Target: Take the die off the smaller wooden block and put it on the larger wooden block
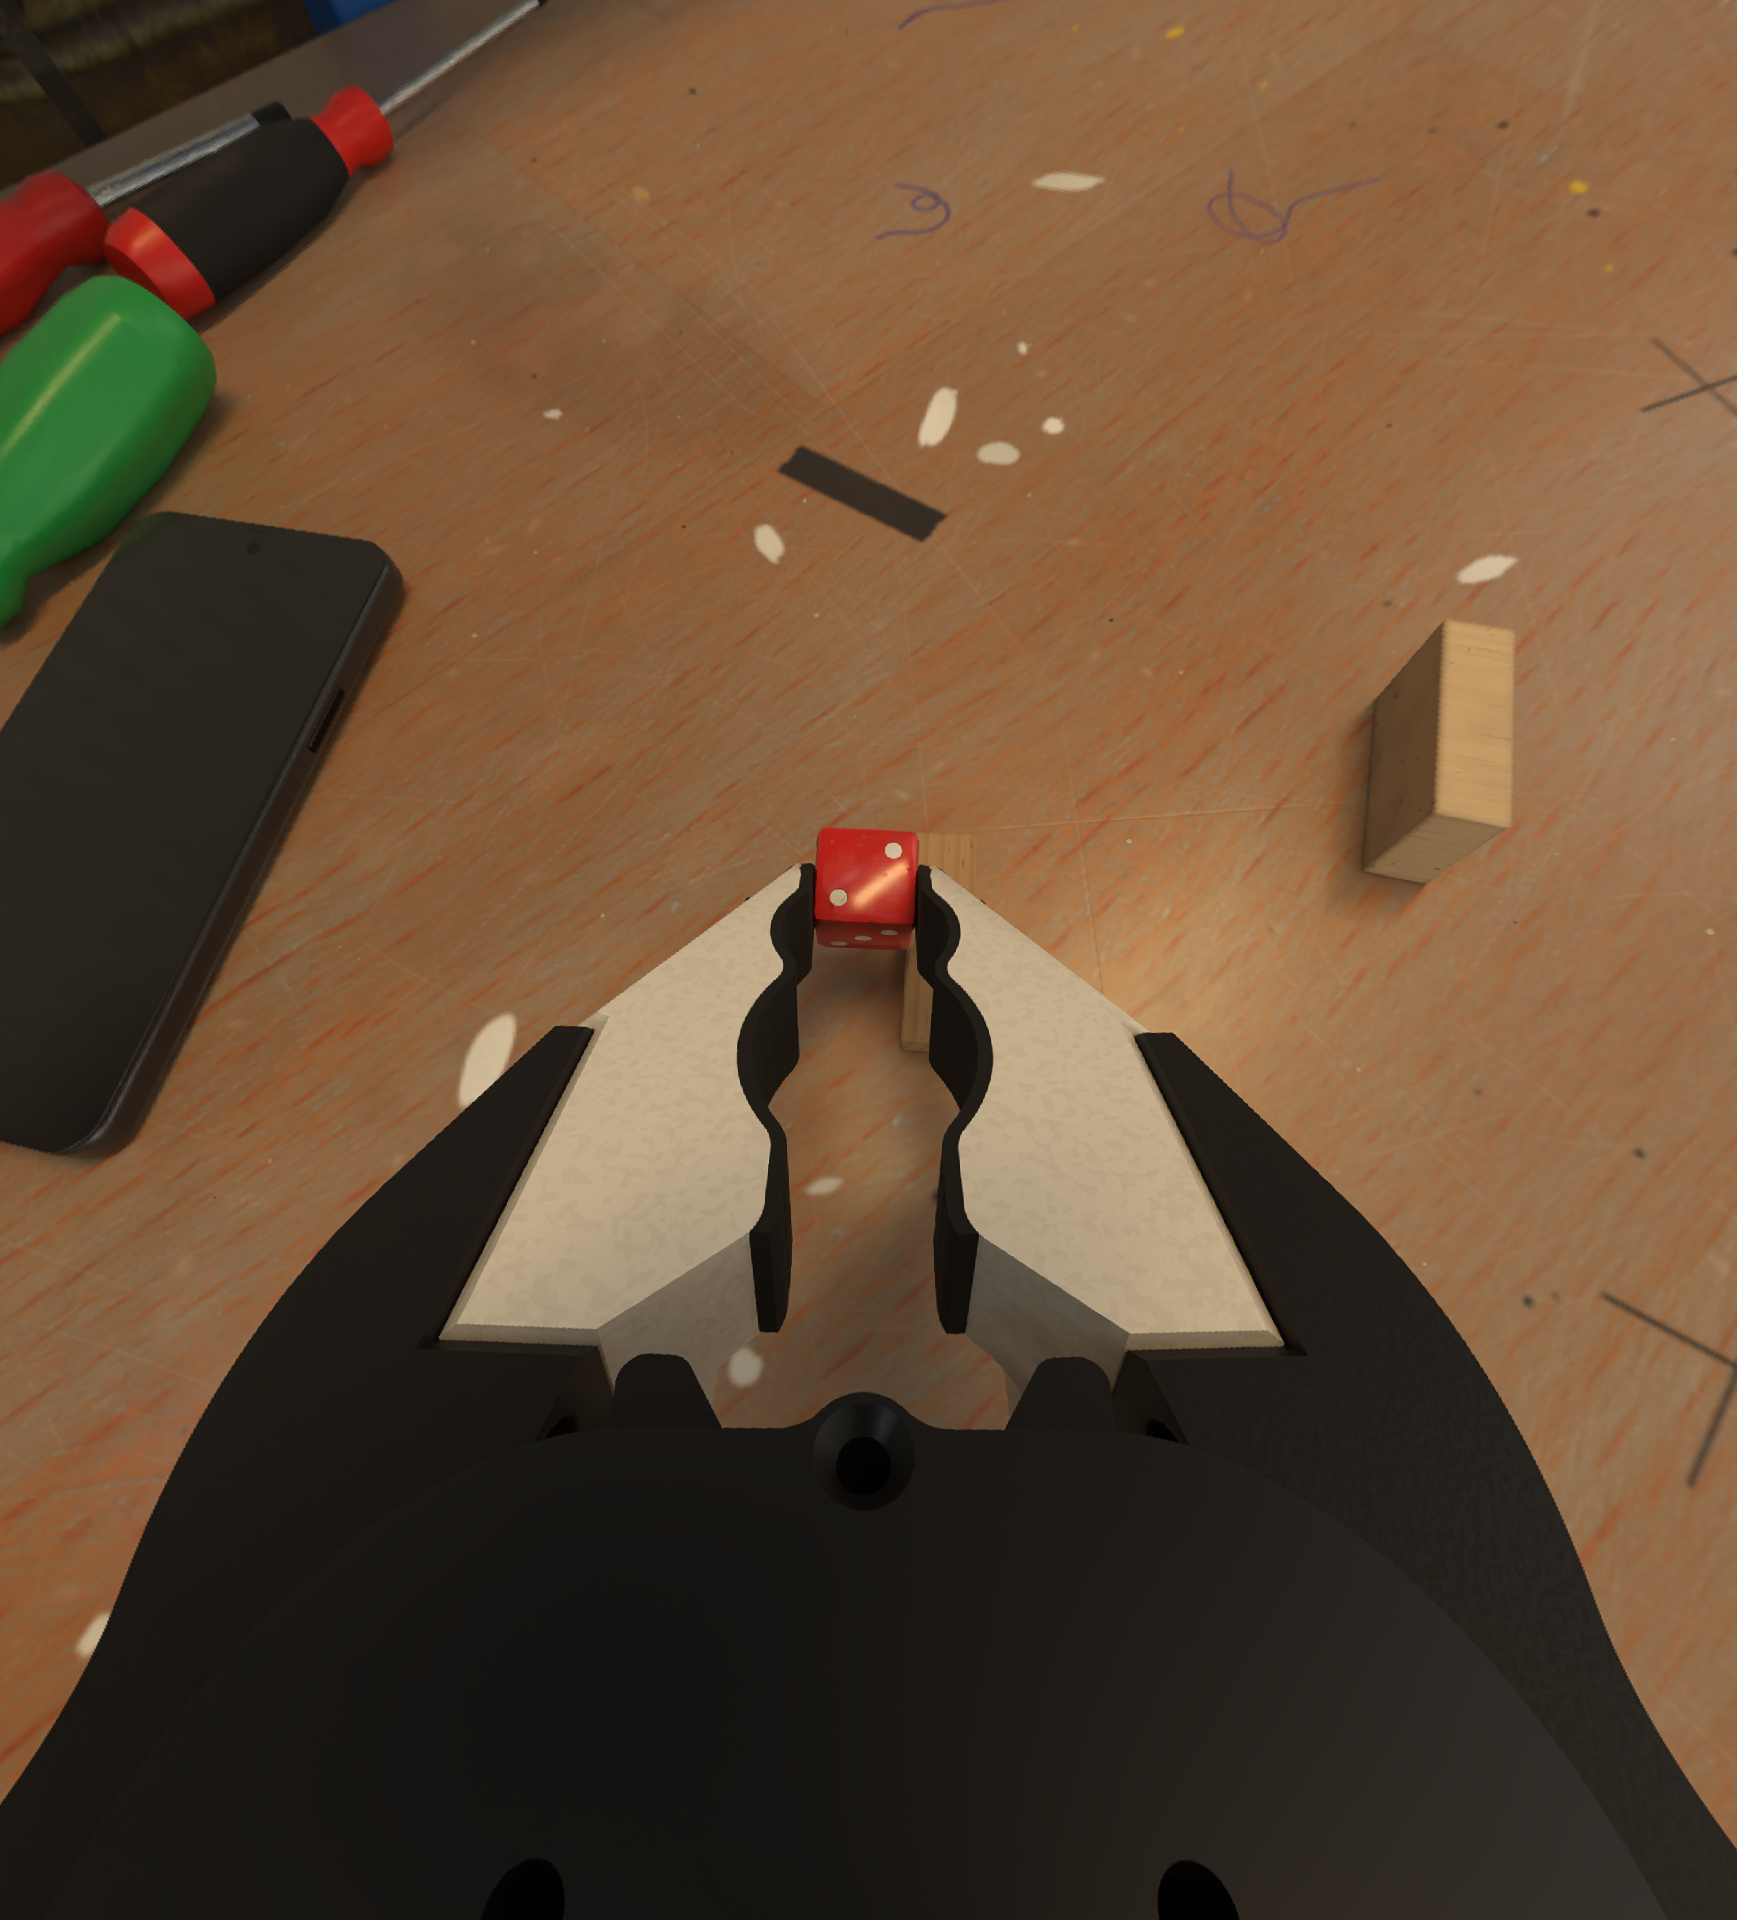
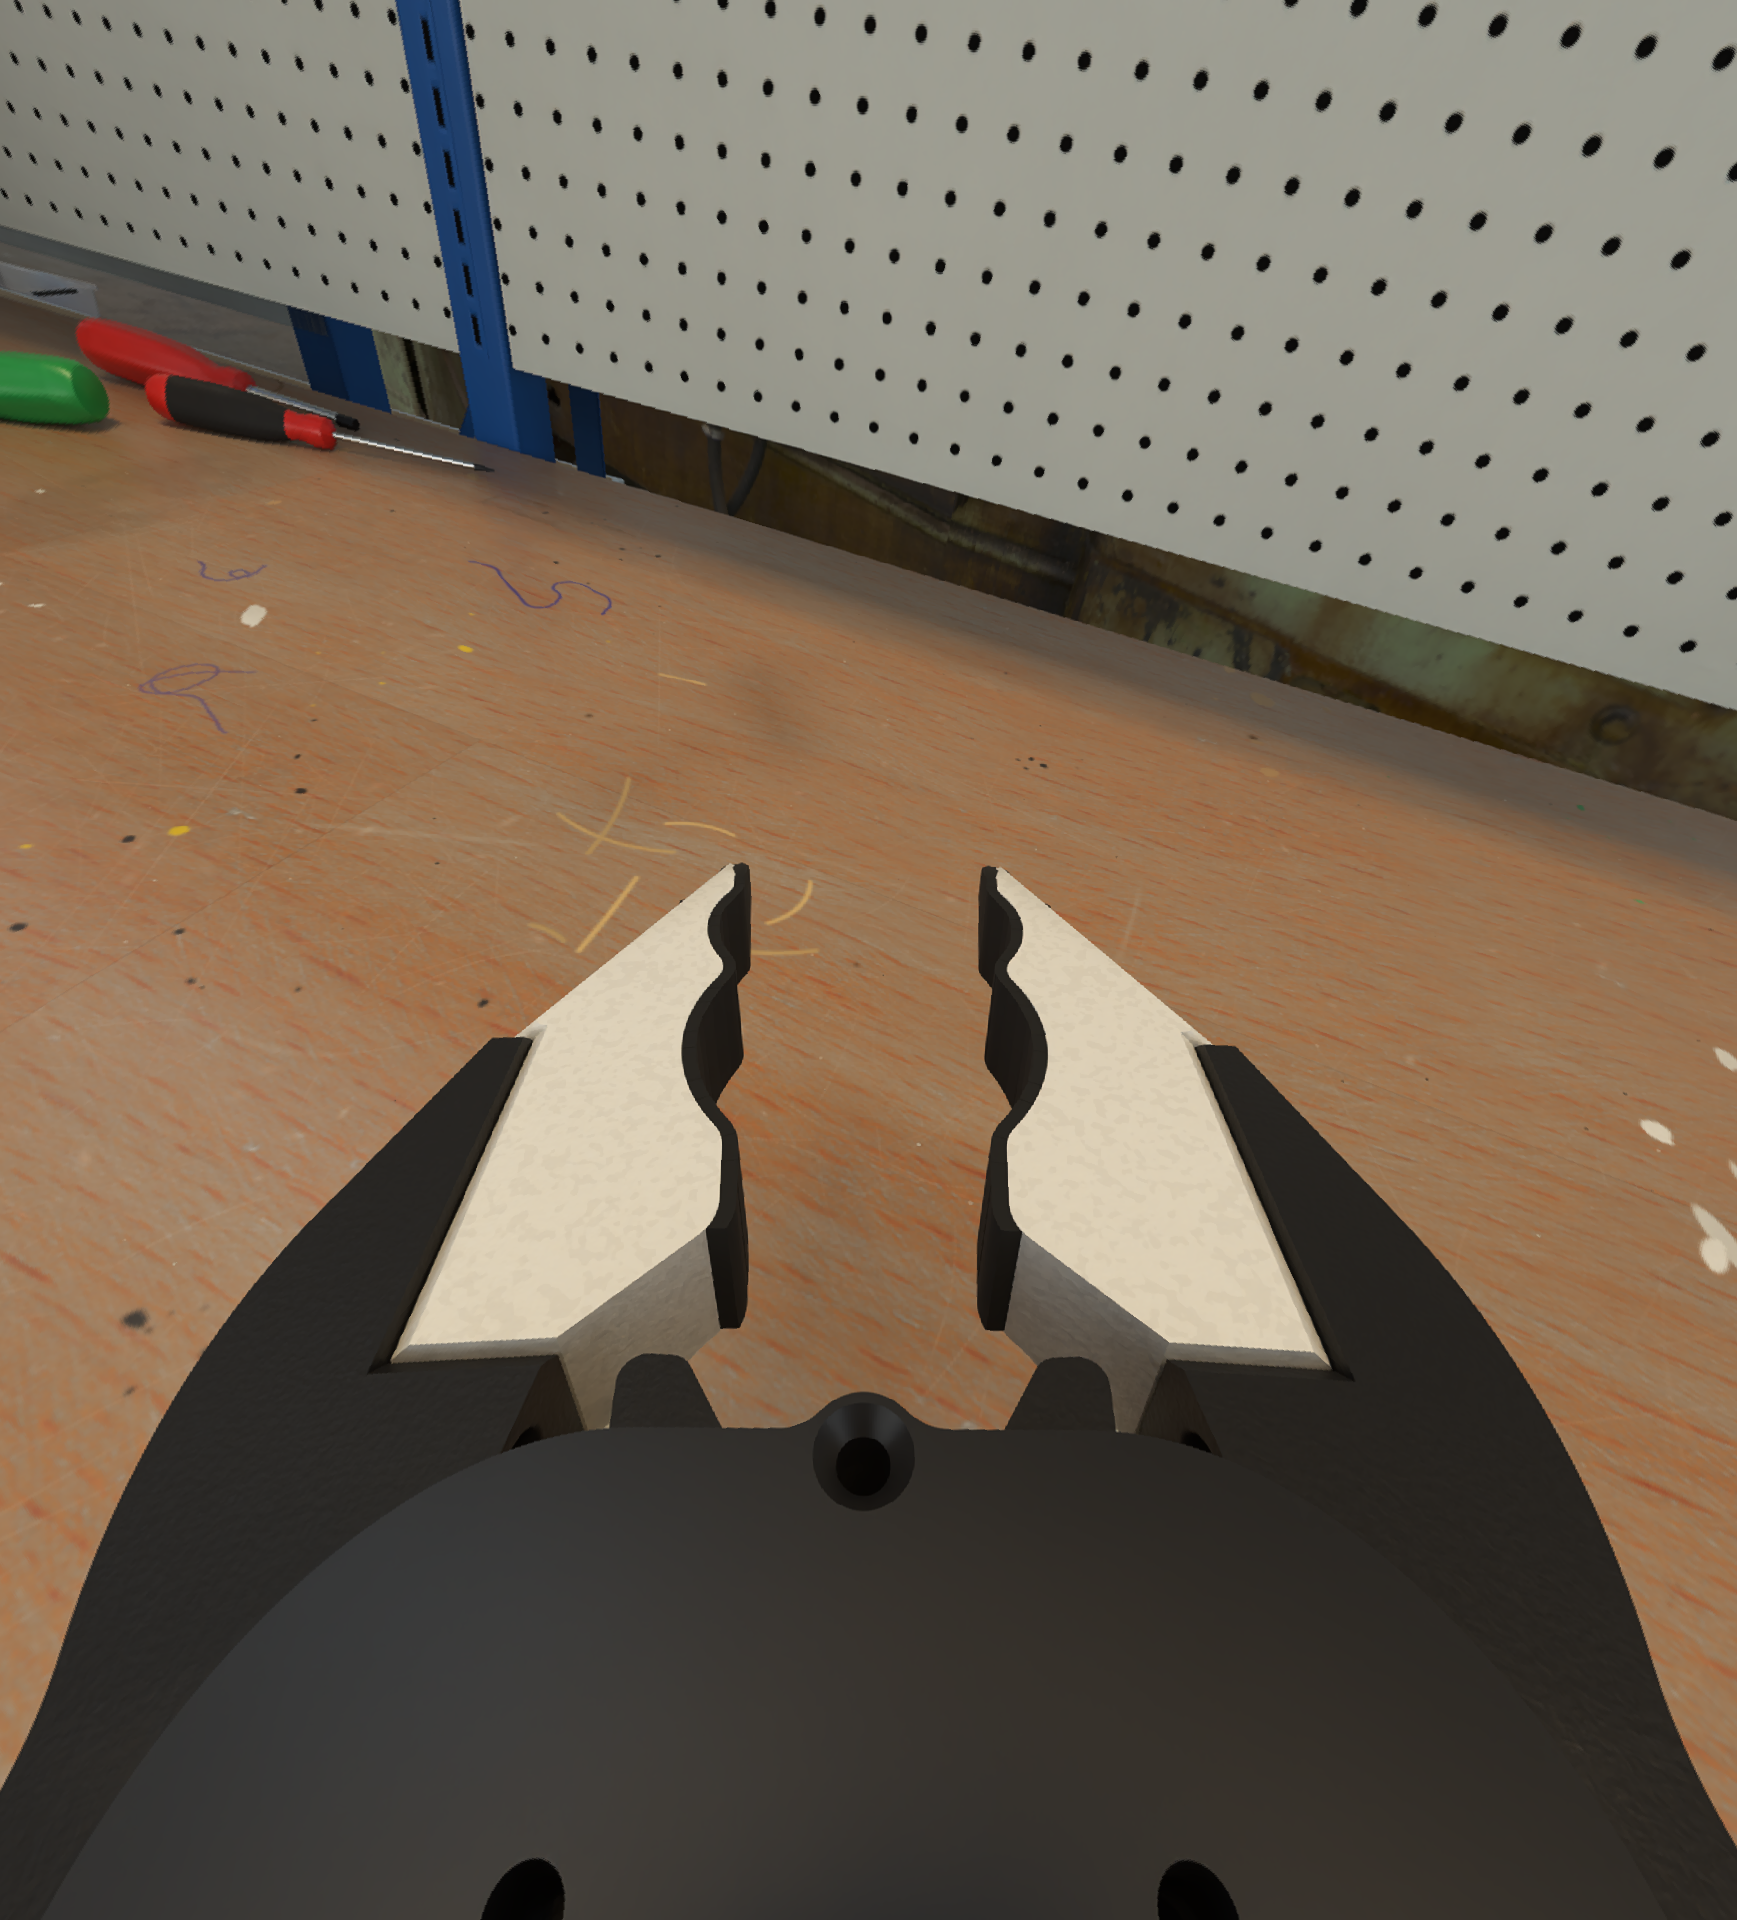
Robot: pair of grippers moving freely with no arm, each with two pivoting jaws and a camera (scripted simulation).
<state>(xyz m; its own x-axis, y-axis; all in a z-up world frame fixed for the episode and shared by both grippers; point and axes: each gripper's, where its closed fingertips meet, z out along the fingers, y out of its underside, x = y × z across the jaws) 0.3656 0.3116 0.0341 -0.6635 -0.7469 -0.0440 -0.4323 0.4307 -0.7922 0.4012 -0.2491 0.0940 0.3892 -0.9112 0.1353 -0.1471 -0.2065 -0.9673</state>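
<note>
- Counter point(image 1: 1207, 312): worn wood, paint-flecked; bare stretch from 12 to 2 o'clock in the left wrist view.
- Phone point(image 1: 137, 831) at 9 o'clock, screwdrivers point(image 1: 64, 447) at 10 o'clock, well apart from the die.
- Larger wooden block point(image 1: 1440, 753) at 2 o'clock, long axis running away from the camera.
- Smaller wooden block point(image 1: 931, 935) mostly hidden beside the fingertips.
- Left tool point(image 1: 865, 883) clamped on the red die point(image 1: 865, 878), two-pip face up.
- Right tool point(image 2: 863, 883): fingers apart, nothing between.
</note>
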